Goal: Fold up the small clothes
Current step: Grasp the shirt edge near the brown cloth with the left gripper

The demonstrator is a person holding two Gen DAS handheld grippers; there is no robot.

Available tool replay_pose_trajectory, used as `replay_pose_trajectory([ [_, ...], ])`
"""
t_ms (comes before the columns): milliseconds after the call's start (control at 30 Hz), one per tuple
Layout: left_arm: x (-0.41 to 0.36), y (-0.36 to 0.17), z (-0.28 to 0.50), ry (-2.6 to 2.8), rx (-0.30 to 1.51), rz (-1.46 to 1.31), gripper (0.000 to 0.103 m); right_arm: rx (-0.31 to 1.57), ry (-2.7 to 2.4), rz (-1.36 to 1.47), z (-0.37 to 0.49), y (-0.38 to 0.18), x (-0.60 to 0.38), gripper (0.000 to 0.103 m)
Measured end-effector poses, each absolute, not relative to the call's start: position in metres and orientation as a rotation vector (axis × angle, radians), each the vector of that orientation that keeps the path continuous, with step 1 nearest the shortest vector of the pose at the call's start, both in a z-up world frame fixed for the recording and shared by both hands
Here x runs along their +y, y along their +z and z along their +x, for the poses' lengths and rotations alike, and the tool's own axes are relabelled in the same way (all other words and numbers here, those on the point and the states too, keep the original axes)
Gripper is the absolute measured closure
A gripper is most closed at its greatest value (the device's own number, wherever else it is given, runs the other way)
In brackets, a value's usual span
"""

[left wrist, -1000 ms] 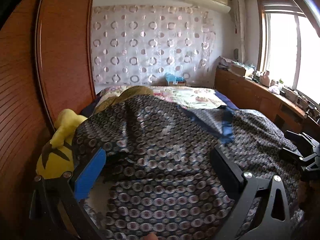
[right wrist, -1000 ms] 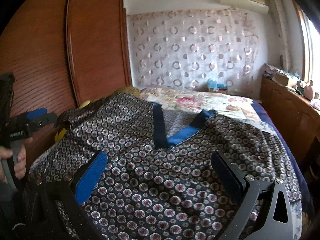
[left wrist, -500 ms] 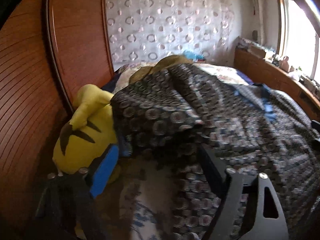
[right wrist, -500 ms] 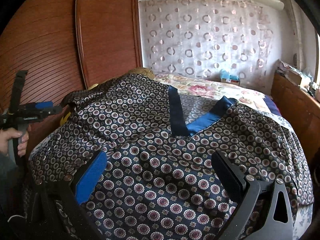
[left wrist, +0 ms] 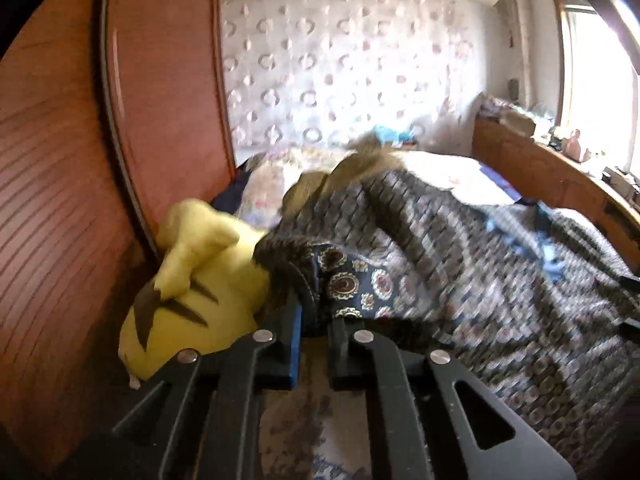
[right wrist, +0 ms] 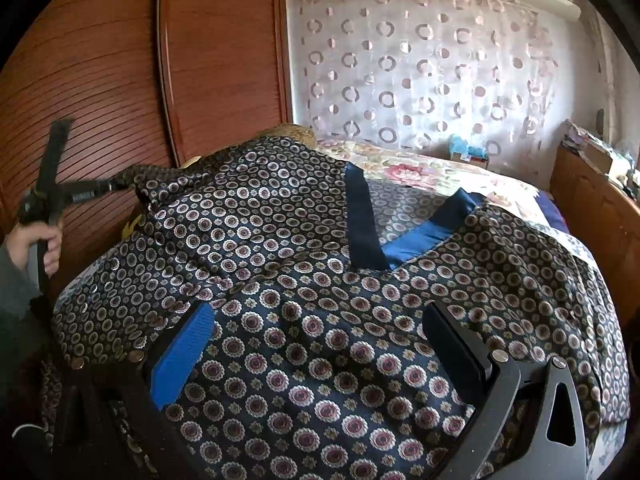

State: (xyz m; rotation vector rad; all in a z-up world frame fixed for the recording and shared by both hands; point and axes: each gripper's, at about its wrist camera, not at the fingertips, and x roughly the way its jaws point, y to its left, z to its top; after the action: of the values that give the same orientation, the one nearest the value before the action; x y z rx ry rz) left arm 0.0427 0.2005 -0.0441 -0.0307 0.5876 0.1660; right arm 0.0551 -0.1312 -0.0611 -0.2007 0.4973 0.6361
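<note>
A dark navy patterned garment [right wrist: 320, 300] with a plain blue V neckband [right wrist: 360, 224] lies spread face up over the bed; it also fills the right of the left wrist view [left wrist: 460, 260]. My left gripper [left wrist: 314, 312] is shut on the garment's left sleeve end and lifts it; from the right wrist view the left gripper [right wrist: 116, 185] pinches the cloth at the far left. My right gripper [right wrist: 316, 344] is open and hovers over the garment's lower front, empty.
A yellow plush toy [left wrist: 192, 280] lies against the brown wooden wardrobe [right wrist: 160, 80] at the bed's left edge. A floral bedsheet [right wrist: 440, 176] shows beyond the garment. A wooden ledge [left wrist: 560, 184] with clutter runs along the right under the window.
My left gripper has moved left to the sleeve end, closed on it and lifted it. My right gripper has stayed open, drifting slightly nearer over the garment.
</note>
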Motion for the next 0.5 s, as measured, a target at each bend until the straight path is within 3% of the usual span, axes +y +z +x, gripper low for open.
replay_pose_trajectory([
  [367, 0.132, -0.014, 0.079, -0.011, 0.586, 0.02, 0.093, 0.483, 0.646, -0.176, 0.065, -0.051, -0.133, 0.0],
  [500, 0.112, -0.019, 0.077, -0.071, 0.614, 0.027, 0.081, 0.49, 0.635, -0.166, 0.063, -0.053, -0.143, 0.0],
])
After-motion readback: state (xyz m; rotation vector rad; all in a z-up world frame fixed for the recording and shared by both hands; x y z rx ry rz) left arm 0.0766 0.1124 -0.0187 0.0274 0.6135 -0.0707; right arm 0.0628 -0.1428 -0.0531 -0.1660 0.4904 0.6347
